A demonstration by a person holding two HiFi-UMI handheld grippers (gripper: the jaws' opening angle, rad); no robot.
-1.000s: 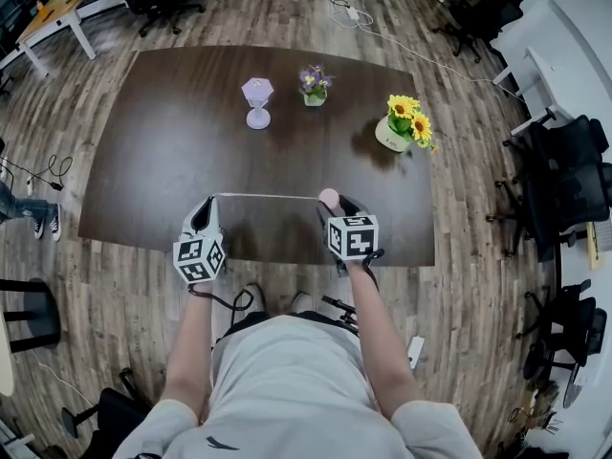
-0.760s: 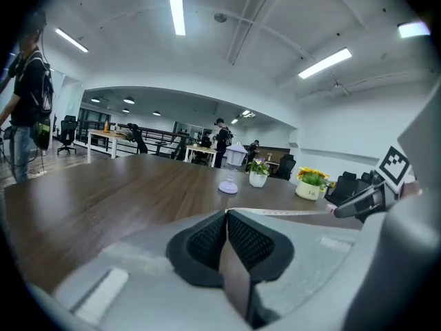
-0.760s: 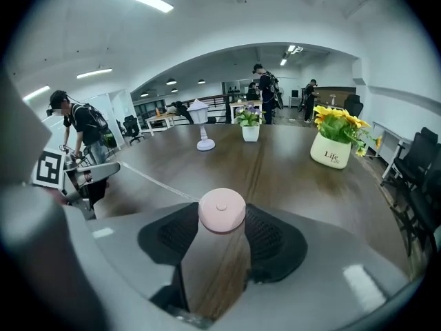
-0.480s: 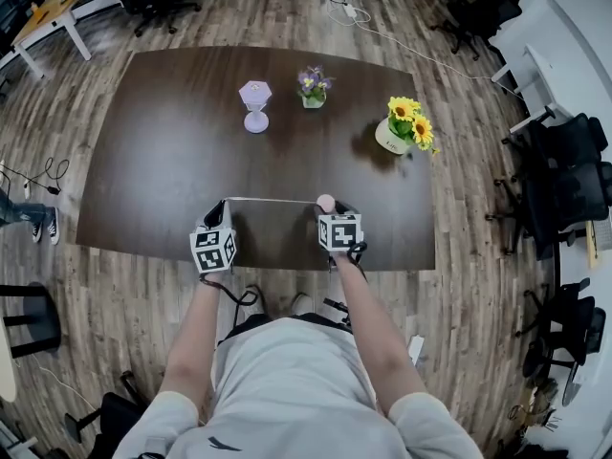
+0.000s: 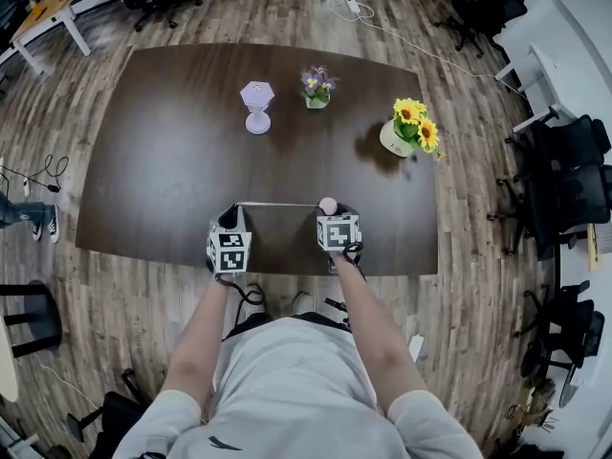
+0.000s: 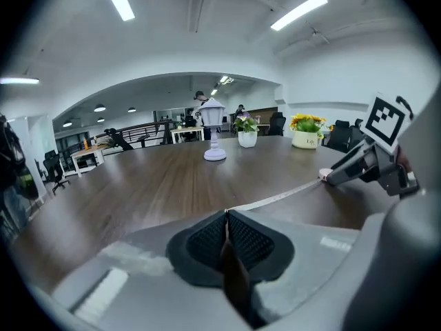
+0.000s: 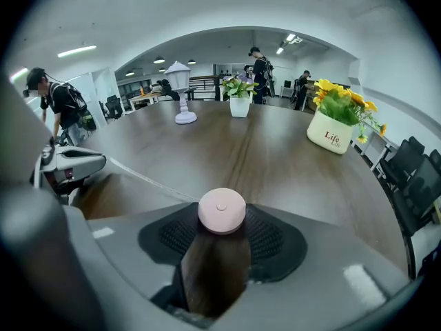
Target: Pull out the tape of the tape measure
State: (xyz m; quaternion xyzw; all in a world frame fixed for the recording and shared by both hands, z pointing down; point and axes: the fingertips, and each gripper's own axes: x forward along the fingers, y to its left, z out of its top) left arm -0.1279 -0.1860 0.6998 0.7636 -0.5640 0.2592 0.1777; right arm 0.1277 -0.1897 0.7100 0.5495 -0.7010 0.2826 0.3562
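Read from the head view, with the middle of the dark table (image 5: 172, 161) as the hub of the dial.

At 3 o'clock, a white pot (image 5: 392, 140) filled with yellow sunflowers (image 5: 413, 120), the blooms leaning toward the table's right edge. At 1 o'clock, a smaller white pot (image 5: 314, 99) holding purple flowers (image 5: 316, 78) and green leaves. At 12 o'clock, toward the far edge, a pale lantern-shaped lamp (image 5: 257, 103), upright on its round foot.

At 5 o'clock, close to the front edge, the tape measure (image 5: 328, 205): a round pink case with a small button at the centre of its face. Clamped between the ribbed pads of the right gripper (image 5: 335, 212), jaws held wide by the case, round face turned up toward that gripper's camera.

Drawn out of the case toward 9 o'clock, the tape (image 5: 277, 204): thin, pale and straight, its long axis on the 9-to-3 line, parallel with the front edge. Case at the 3 o'clock end. Free end at the 9 o'clock end, pinched in the left gripper (image 5: 229, 216), pads pressed together with only the thin strip between them.

Low over the wood along its whole length; touching or not, impossible to tell. Both grippers side by side, tips angled down at the table.
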